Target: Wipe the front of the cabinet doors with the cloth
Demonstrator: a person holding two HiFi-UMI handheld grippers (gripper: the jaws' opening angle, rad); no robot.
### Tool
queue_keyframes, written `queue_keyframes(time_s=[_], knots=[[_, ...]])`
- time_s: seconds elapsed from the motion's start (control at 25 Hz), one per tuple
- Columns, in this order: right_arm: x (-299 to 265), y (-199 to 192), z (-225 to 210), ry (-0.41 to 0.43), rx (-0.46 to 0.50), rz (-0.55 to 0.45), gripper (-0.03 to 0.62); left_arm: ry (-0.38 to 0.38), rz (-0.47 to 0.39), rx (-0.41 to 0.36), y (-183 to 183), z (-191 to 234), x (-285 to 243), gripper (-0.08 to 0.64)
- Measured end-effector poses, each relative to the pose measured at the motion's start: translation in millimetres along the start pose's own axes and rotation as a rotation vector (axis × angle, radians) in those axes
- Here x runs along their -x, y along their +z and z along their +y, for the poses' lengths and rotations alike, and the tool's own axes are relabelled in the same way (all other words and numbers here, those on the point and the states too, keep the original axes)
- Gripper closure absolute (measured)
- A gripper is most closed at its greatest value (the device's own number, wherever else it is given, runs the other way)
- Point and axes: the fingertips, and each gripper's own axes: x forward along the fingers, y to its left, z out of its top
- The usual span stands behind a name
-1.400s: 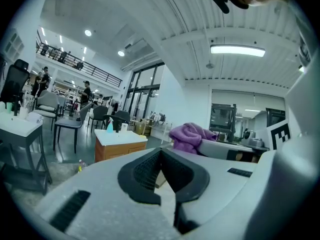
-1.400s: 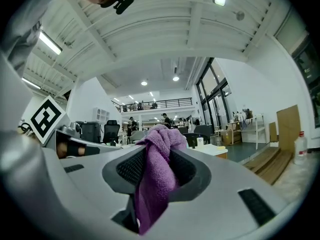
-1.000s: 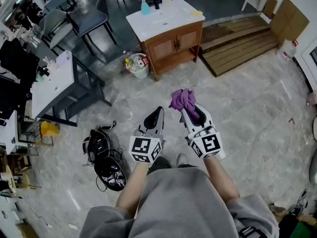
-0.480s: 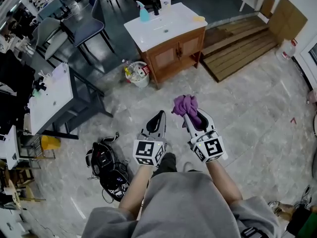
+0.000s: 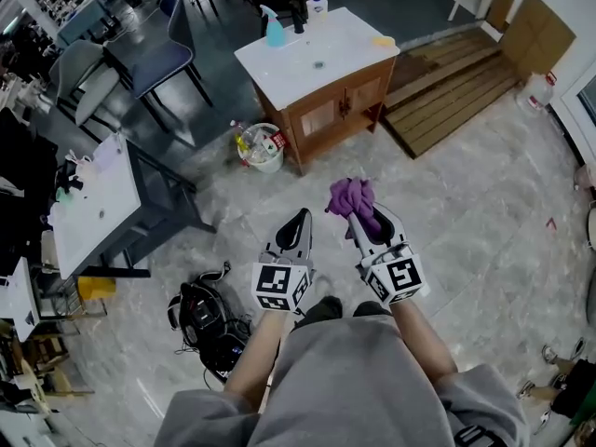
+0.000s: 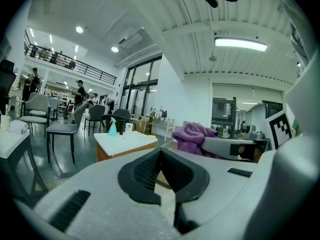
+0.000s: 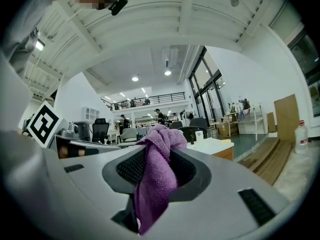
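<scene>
Just changed: the cabinet doors (image 5: pixel 346 110), upper centre of the head view, had drawn slightly nearer; the approach was under way and no wiping had begun.
Right gripper (image 5: pixel 359 214): clamped on the purple cloth (image 5: pixel 350 196), centre frame, well apart from the doors.
Left gripper (image 5: pixel 298 218): jaws together, holding nothing.
Around: white bin (image 5: pixel 262 147) left of the cabinet; black bag (image 5: pixel 207 322) lower left; wooden platform (image 5: pixel 456 77) upper right.
In the way: nothing stood between cloth and doors.

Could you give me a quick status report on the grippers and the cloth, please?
Right gripper shut on purple cloth. Left gripper shut, empty. Cabinet doors ahead, not yet reached; nothing on floor between.
</scene>
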Motion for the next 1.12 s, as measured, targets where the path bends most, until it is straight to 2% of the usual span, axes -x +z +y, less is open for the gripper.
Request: queue_keyframes(time_s=[0.44,0.72,1.12], knots=[[-50.6,-3.4,-27.1,-0.051,-0.016,0.010,0.471,-0.045,0.038,0.019,-4.6,36.6,-50.2,0.552],[-106.0,-8.5,-73.8,-0.062,-0.044,0.016,0.471,-0.043,0.071,0.020,-6.9,64.5,-108.4,0.552],[-195.0,-6.4,-142.2,-0.023,-0.085,0.044,0.471,-0.008,0.101,0.040,9.2,102.9,-208.0,0.552]])
